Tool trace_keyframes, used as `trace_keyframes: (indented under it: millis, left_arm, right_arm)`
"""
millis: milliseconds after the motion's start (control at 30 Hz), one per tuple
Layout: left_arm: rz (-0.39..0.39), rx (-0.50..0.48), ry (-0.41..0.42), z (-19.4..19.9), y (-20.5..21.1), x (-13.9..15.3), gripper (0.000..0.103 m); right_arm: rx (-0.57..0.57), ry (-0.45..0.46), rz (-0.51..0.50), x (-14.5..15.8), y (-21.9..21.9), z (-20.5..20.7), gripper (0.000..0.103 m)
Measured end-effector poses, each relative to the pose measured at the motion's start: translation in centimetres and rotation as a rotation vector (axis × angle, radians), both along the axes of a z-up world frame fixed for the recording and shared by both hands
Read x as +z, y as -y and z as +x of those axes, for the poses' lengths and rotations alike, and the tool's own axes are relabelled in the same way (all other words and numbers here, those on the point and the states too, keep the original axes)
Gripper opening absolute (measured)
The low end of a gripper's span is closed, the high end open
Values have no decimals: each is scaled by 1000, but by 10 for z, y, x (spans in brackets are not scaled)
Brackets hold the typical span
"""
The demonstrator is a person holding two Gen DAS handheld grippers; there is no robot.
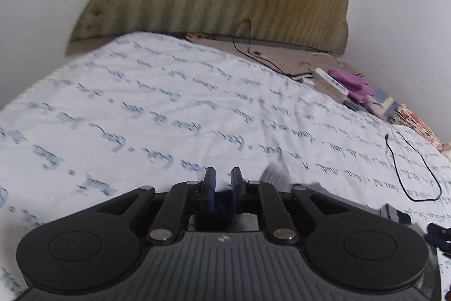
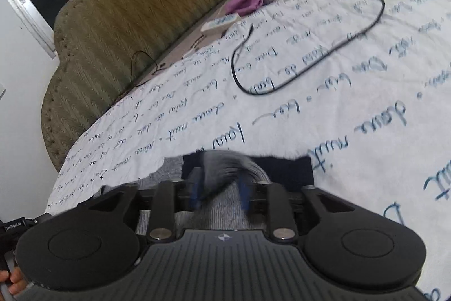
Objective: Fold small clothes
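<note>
Grey knit garment (image 2: 208, 205) with a navy band lies on the bedsheet (image 2: 338, 117), blurred and mostly hidden beneath the right gripper (image 2: 218, 189), whose jaws stand released around a fold. Left gripper (image 1: 223, 185) looks clenched; whether it grasps cloth is unclear.

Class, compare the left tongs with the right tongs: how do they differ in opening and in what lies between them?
The left tongs stand almost closed; the right tongs stand wide apart. A grey garment fold rises between the right tongs; between the left tongs only some dark fabric shows. Both point down at the printed sheet.
</note>
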State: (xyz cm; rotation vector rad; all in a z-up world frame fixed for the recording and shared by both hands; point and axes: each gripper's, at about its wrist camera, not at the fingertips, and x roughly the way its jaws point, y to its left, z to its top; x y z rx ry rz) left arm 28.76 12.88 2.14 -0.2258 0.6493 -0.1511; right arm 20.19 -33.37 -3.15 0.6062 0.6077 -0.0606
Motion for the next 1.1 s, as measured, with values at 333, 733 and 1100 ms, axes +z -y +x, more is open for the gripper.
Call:
trace_keyframes:
  millis: [333,733,1100]
  left_arm:
    - [250,-227,80,-36,56,-5,67]
    - [375,-146,43,-46,54,-25,67]
    - [349,-130,31,-71,37,-19,70]
  right_arm:
    - [222,27,-200,20,-48,-9,56]
    - [194,-49,-427,22,-76,-23,70]
    - [198,-70,-450,25,-93,-48,71]
